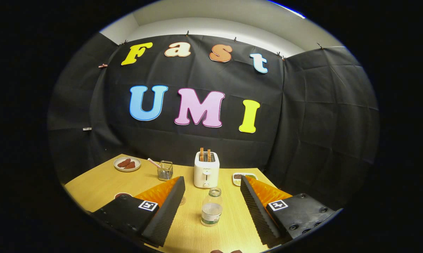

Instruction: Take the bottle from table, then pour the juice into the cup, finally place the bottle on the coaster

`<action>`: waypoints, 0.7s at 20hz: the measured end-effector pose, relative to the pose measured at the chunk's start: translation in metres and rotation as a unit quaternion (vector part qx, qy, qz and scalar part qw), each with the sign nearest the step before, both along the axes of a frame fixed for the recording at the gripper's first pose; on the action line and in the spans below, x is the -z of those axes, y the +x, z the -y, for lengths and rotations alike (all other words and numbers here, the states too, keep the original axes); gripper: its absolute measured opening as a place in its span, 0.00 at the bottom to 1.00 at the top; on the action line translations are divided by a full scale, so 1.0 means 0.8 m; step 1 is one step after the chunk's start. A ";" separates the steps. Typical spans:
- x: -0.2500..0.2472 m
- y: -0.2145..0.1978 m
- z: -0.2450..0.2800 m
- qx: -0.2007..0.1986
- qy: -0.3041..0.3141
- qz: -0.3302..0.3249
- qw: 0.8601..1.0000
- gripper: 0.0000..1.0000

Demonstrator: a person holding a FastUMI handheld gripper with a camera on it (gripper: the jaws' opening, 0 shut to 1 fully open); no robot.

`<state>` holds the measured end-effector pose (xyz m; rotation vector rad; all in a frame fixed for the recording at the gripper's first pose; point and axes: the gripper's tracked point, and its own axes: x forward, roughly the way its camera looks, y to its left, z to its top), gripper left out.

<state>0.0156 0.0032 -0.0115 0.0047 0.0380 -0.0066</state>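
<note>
A clear plastic bottle (211,207), uncapped and partly filled with pale liquid, stands upright on the wooden table (102,186) between my two fingers. My gripper (211,184) is open wide, its ribbed black fingers (167,207) apart from the bottle on both sides. A dark round coaster (122,195) peeks out beside the left finger, partly hidden by it. A glass cup (165,170) with a wire frame and a striped straw stands beyond the left finger.
A white toaster (206,169) with two slices in it stands just beyond the bottle. A plate (127,163) with brown food sits at the far left. A small dish (240,177) with grains lies beyond the right finger. Black cloth walls close the table's far sides.
</note>
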 end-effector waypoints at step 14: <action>0.005 0.036 -0.005 -0.031 0.000 -0.003 1.000 0.97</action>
